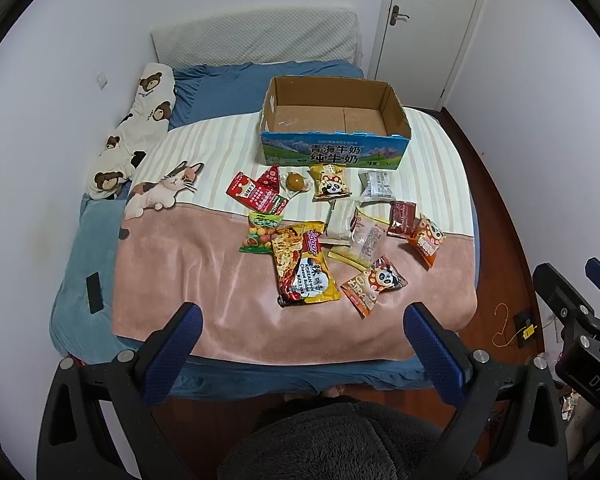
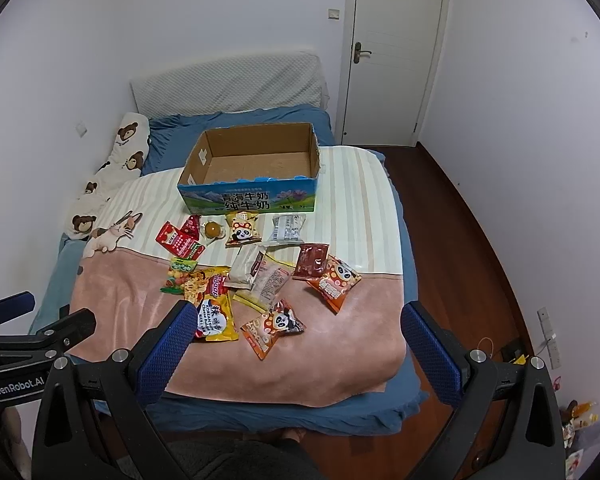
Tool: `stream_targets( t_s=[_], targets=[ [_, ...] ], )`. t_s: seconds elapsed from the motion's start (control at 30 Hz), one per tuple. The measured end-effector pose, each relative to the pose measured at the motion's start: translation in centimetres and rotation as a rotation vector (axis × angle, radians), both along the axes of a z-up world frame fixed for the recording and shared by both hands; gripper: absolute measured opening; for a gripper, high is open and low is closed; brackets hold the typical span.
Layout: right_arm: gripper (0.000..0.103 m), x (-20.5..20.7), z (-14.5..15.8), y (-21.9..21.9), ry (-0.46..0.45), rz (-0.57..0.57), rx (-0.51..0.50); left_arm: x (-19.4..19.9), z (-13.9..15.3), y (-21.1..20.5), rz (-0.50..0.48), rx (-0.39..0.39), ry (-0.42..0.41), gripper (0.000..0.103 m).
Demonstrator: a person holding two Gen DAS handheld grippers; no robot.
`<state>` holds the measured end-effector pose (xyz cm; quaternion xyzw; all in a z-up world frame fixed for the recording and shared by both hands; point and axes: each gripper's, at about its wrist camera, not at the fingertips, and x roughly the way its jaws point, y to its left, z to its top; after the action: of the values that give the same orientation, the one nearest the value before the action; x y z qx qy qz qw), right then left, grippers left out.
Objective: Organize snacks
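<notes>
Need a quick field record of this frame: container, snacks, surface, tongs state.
container: cardboard box, open top, nothing inside, at far side of the blanket
snacks: about a dozen packets loose in front of the box, some overlapping; largest is the noodle pack
surface: pink and striped blanket on a bed
left tongs: open, holding nothing, above the bed's near edge
right tongs: open, holding nothing
progress: no snack boxed yet

Pretty clearly someone's bedroom at home: a bed with blue sheets, a grey quilted padded headboard, a white pillow printed with brown bears, dark wood flooring and a white panelled door.
</notes>
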<state>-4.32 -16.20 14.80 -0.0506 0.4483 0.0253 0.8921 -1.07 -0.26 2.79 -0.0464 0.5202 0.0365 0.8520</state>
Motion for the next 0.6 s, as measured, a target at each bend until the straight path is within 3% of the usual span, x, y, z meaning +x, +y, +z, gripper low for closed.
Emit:
stream_targets(
  t_s=[0.27, 0.4, 0.6],
  targets=[
    [0.103, 0.5, -0.5, -0.2, 0.019, -0.003, 0.012, 0.3, -0.2, 0.0, -0.001, -0.01, 0.008, 0.103],
    [0.103, 1.4, -2.0, -0.9, 0.045, -0.025, 0.032, 1.6, -1.7, 0.0, 0.014, -0.008, 0.017, 0.103],
    [0.103, 5.3, -9.0, -2.9, 0.201, -0.097, 0.145, 5.9, -8.0, 1.3, 0.058, 0.004, 0.122, 0.103]
  ],
)
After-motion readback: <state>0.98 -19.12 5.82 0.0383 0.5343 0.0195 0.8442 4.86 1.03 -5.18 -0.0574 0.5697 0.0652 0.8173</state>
